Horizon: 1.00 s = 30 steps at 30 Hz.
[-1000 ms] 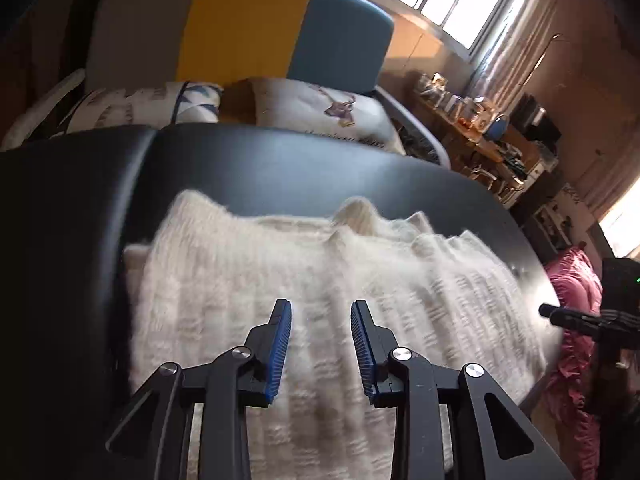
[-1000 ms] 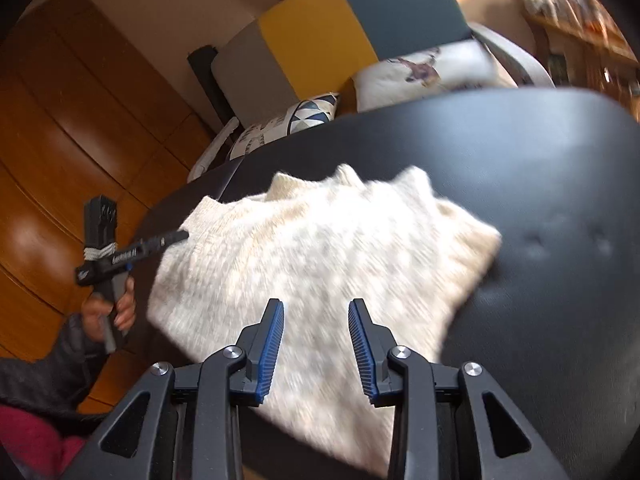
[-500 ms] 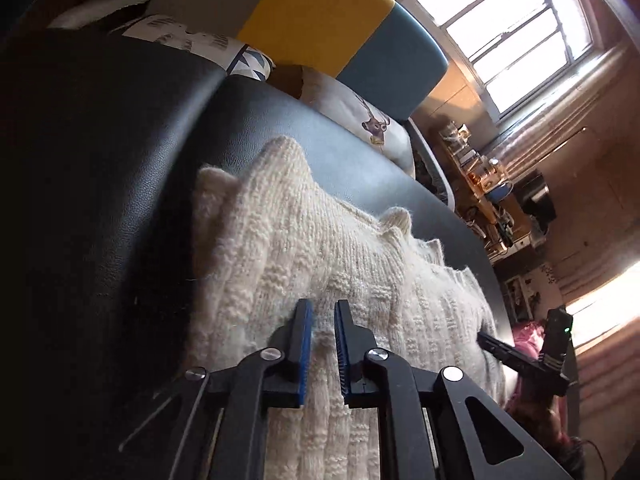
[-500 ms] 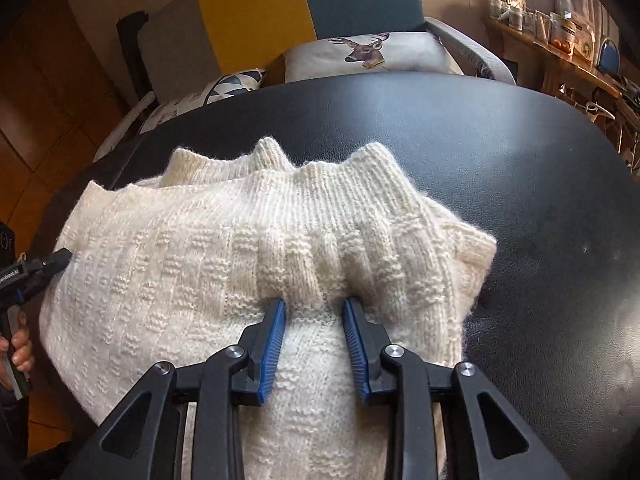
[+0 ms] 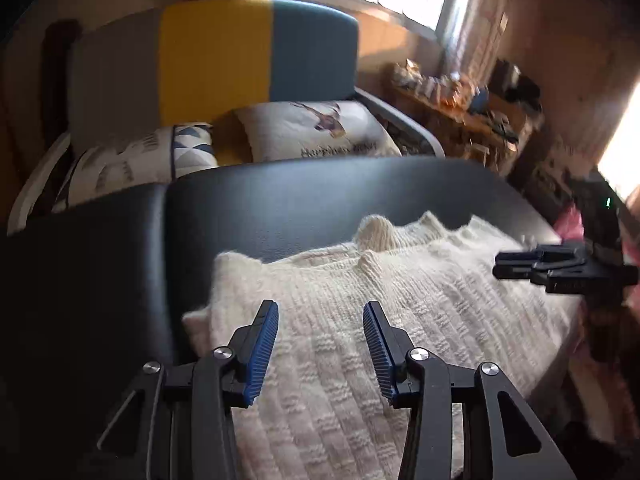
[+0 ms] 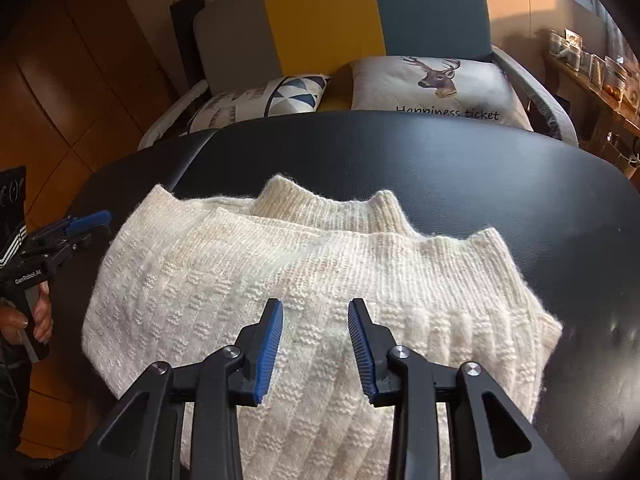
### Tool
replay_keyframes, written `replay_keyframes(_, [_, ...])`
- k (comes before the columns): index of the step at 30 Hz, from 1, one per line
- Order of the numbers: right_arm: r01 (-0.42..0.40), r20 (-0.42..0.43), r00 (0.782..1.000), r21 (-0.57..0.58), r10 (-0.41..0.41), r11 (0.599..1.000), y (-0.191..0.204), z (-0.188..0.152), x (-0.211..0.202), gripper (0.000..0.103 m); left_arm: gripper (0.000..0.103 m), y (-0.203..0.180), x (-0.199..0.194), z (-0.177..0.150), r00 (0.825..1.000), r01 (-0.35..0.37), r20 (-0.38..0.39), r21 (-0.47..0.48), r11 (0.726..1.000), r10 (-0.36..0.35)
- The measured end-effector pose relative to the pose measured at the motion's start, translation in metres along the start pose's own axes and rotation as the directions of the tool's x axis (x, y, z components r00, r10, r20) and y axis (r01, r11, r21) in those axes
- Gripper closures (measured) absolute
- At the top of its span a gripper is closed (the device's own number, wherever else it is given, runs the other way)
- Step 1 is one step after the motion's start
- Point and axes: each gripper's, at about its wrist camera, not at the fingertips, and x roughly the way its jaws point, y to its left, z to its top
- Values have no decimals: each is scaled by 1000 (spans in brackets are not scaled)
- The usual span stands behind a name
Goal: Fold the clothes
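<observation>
Both grippers have let go and backed off since half a second ago: the left gripper (image 5: 320, 320) was pinched nearly closed on the knit and the right gripper (image 6: 316, 318) was pressed into a bunched ridge of it. Now both sit with jaws spread wide, holding nothing, hovering just above the cloth. That ridge has flattened out too.

So my read is a fold just got laid down and released. The sweater (image 6: 280, 280) lies as a roughly rectangular folded stack on the black desk (image 6: 480, 184), toward its near edge, with the ribbed collar poking out at the far side. Looks close to finished, maybe one more fold or a tidy-up, hard to say.

Counting stuff:
- one cream sweater
- two grippers, each visible in the other's view; a hand (image 6: 38, 316) holds the left one
- one desk
- one sofa (image 6: 320, 12) behind it with grey, yellow and blue panels
- two cushions: a triangle-pattern one (image 6: 260, 100) and a deer one (image 6: 436, 84)
- something pink (image 5: 572, 226) off the right edge, too blurry to call
</observation>
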Motion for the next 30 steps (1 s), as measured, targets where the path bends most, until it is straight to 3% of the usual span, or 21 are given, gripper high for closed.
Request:
replay_keyframes(3, [4,-26,1000,-9,-4,1000,3,0,14,69,58,-2,43,15,992,-5,-122,98,995,17])
replay_keyframes(8, [-8,-47,999,0,8,1000,-3,-6,26,69,58,18,78,21,972,68,-231,57,996,-53])
replay_keyframes(11, [-31,-44,999,17,32,999,-9,-10,29,69,95,25,70,17,981,42,-188,11,999,-39])
replay_keyframes(12, [-34,-40,999,18,35,999,-10,-11,29,69,96,28,64,16,987,8,-158,-18,1000,-10])
replay_keyframes(14, [-40,-30,999,21,41,999,-10,-14,28,68,97,34,48,12,997,-40,-74,-83,996,34])
replay_keyframes(17, [-43,-9,999,34,43,999,-9,-22,30,68,96,43,64,5,993,-67,-106,-156,986,50])
replay_keyframes(19, [-38,7,999,24,38,999,-8,-25,30,68,96,38,71,-1,993,-74,-97,-142,987,60])
replay_keyframes(24, [-54,16,998,40,53,998,-10,-28,29,68,71,47,46,8,998,43,-44,-206,978,-53])
replay_keyframes(27, [-54,20,998,44,53,998,-10,-29,29,68,67,65,19,6,1000,-22,-19,-202,979,19])
replay_keyframes(30, [-46,33,998,45,45,998,-9,-31,28,68,67,77,12,-1,997,-67,-52,-160,985,60])
